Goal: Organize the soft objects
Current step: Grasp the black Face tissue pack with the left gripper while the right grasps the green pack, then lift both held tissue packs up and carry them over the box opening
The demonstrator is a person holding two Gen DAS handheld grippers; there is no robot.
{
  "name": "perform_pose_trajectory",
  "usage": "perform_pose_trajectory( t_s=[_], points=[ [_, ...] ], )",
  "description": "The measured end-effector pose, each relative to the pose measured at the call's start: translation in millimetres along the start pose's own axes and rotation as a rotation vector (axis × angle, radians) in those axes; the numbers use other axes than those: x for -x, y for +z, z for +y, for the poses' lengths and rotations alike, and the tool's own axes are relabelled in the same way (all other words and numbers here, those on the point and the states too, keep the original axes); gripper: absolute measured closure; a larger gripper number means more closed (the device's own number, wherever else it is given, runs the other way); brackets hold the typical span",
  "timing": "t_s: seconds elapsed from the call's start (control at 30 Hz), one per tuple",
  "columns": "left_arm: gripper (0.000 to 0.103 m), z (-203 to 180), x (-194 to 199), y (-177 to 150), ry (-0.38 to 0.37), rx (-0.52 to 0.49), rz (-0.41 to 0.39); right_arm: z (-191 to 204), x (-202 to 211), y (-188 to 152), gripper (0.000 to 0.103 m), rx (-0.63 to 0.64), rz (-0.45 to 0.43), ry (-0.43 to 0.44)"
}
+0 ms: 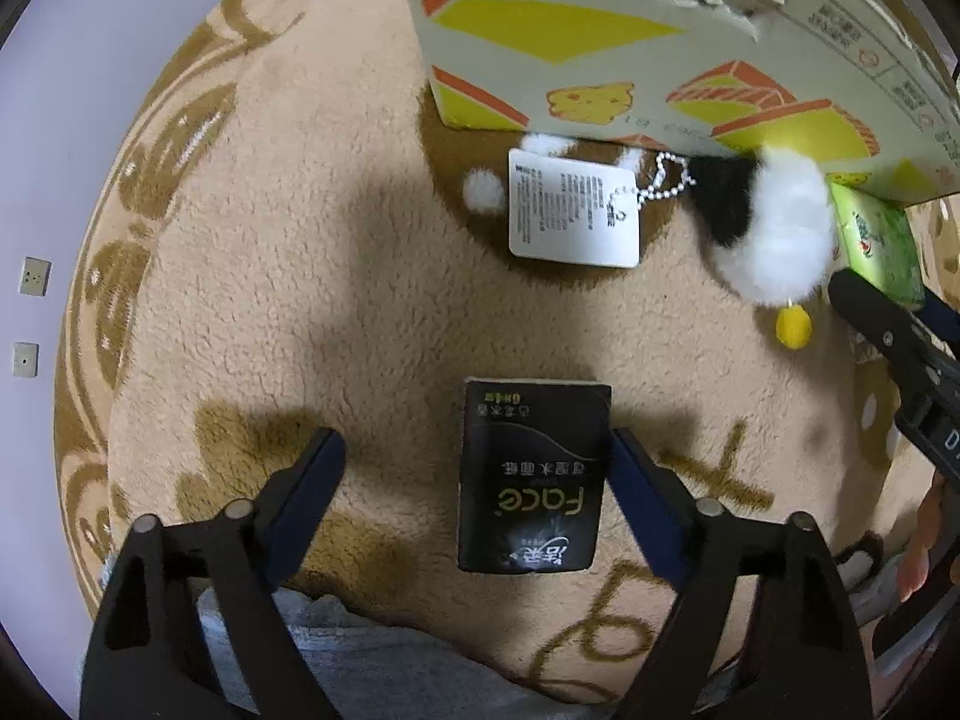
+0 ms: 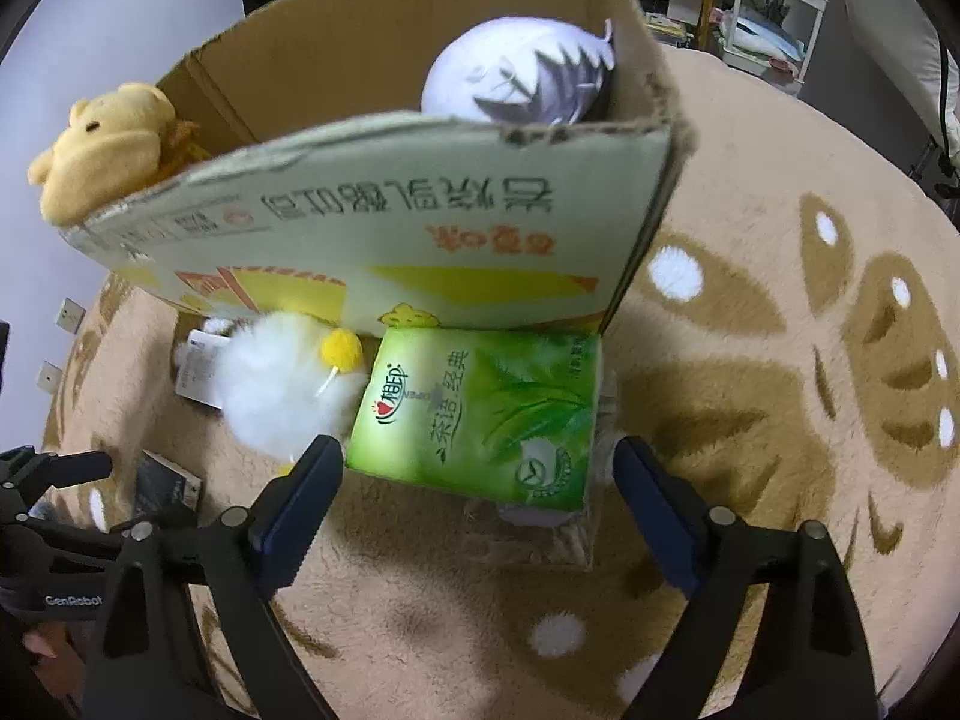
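Between the spread fingers of the left gripper (image 1: 477,483), a black tissue pack (image 1: 533,477) is lying flat on the beige rug (image 1: 300,276), touching the right-hand finger and gripped by neither. Spread fingers of the right gripper (image 2: 477,495) are flanking a green tissue pack (image 2: 480,414) without clamping it; that pack is resting against the cardboard box (image 2: 384,222). Just beside it, a white fluffy toy (image 2: 282,384) with a paper tag (image 1: 573,210) is lying. Inside the box, a yellow plush bear (image 2: 102,144) and a pale round plush (image 2: 516,75) are sitting.
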State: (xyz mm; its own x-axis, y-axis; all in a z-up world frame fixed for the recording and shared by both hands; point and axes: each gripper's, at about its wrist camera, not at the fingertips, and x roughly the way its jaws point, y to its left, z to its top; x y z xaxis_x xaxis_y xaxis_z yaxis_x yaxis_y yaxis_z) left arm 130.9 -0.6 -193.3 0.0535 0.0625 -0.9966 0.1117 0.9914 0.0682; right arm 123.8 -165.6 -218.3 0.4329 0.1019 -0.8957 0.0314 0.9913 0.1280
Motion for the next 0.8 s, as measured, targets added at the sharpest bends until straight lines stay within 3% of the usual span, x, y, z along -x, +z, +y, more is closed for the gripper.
perform_pose_trajectory(
  t_s=[0.03,0.17,0.4,0.8],
  points=[
    [0.026,-0.4,-0.4,-0.1,-0.002,-0.003,0.000,1.3,-0.1,-0.9,0.013,0.005,-0.001,-0.005],
    [0.058,-0.4,0.4,0.2,0.036,-0.010,-0.021,6.4,0.4,-1.7,0.022,0.023,-0.001,-0.008],
    [0.058,8.0,21.8,-3.1,0.015,0.014,-0.104,13.6,8.1,-5.8,0.024,0.022,-0.009,-0.004],
    [0.058,1.5,102.0,-28.7,-0.024,0.011,-0.477,9.4,65.2,-16.3,0.024,0.017,-0.121,0.065]
  ],
)
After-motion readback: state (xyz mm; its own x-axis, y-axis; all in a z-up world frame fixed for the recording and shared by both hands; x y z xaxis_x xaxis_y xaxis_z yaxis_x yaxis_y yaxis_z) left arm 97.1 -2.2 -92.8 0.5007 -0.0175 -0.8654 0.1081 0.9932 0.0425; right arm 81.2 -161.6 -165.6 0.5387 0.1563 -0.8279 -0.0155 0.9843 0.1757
